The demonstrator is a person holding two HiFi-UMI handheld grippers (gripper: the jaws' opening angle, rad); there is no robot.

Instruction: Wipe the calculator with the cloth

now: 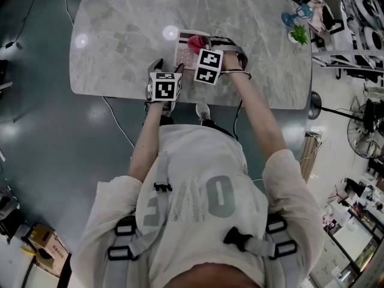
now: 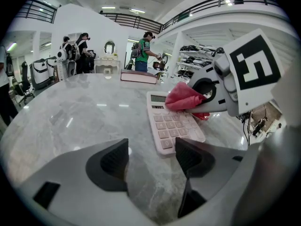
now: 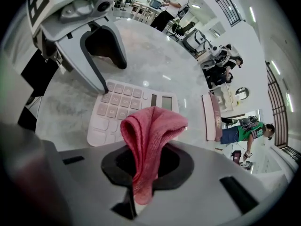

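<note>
A pale pink calculator (image 1: 182,51) (image 2: 173,122) (image 3: 123,108) lies on the grey marble table (image 1: 120,41), keys up. My right gripper (image 1: 201,45) (image 3: 146,166) is shut on a red cloth (image 3: 149,140) (image 2: 186,99) (image 1: 196,41), which bunches out past the jaws and hangs over the calculator's display end. My left gripper (image 1: 165,71) (image 2: 150,160) stands open just short of the calculator's near edge, nothing between its jaws.
A dark red book (image 2: 138,76) (image 3: 214,117) lies at the table's far edge. A small green plant (image 1: 298,35) and a blue object (image 1: 290,18) sit at the table's right end. People stand beyond the table in both gripper views.
</note>
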